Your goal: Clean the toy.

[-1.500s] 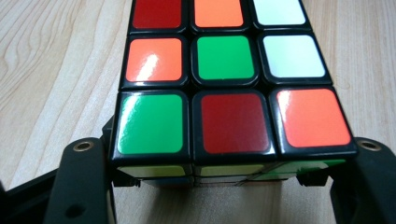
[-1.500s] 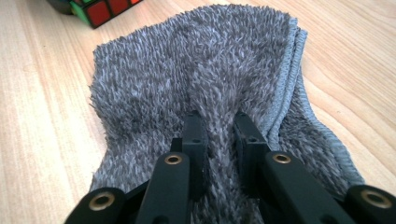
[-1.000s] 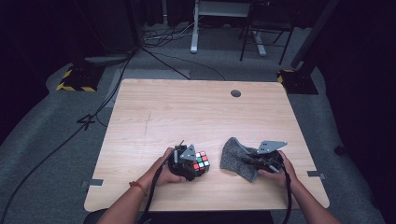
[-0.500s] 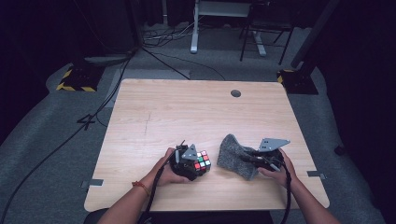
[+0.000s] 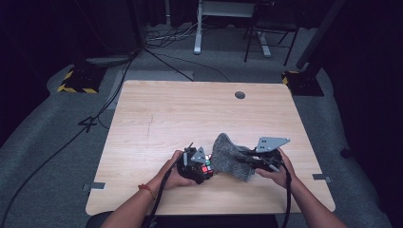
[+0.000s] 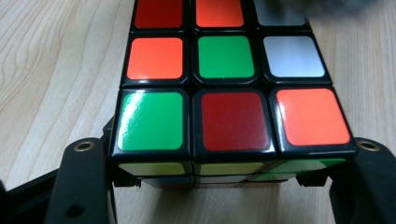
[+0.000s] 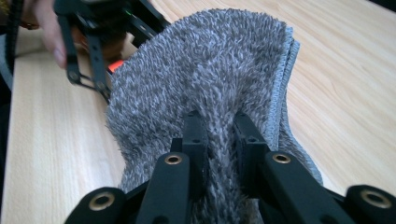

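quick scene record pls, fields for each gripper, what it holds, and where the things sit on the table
left gripper: shut on puzzle cube, jaws at its two sides
right gripper: shut on grey cloth, pinching a fold
cube and cloth: close together, cloth edge reaches the cube in the high view
table: light wood, both things near the person's edge

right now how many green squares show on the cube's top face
2 on the black-framed colour-tiled puzzle cube: one at the centre of the face, one at the near left corner. A grey fuzzy cloth blurs the far edge.
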`<state>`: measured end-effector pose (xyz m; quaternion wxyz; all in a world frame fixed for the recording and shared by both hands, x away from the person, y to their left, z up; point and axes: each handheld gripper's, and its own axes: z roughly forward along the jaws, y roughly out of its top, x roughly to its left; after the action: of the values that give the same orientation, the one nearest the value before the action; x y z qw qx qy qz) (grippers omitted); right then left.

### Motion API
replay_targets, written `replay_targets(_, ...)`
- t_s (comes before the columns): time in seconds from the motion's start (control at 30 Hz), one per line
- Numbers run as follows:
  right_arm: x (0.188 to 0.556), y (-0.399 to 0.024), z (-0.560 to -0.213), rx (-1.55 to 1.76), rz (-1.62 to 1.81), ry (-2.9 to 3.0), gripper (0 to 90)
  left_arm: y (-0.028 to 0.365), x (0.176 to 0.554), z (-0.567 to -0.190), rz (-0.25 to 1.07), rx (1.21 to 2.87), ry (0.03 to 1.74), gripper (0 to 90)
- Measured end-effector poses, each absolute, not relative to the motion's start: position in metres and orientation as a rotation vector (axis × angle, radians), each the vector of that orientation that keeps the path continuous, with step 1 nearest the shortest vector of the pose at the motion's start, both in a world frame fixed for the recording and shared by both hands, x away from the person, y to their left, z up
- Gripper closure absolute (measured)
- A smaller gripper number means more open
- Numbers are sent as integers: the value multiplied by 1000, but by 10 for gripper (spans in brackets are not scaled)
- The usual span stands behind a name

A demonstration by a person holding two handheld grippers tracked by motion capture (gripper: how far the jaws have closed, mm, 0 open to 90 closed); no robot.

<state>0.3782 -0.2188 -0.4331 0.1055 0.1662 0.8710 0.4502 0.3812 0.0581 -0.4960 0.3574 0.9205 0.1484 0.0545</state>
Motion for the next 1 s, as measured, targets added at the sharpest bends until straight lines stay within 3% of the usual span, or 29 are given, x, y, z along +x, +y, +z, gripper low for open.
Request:
replay_targets(0.43, 379, -157, -420, 334, 1196, 2611, 775, 42, 382, -471, 265, 2415, 313, 336)
replay_targets(0.77, 392, -171, -419, 487, 1153, 2511, 782, 50, 383, -459, 273, 2390, 309, 337)
replay_targets(1.0, 376, -160, -412, 382, 1165, 2491, 782, 44, 381, -459, 292, 2411, 295, 337)
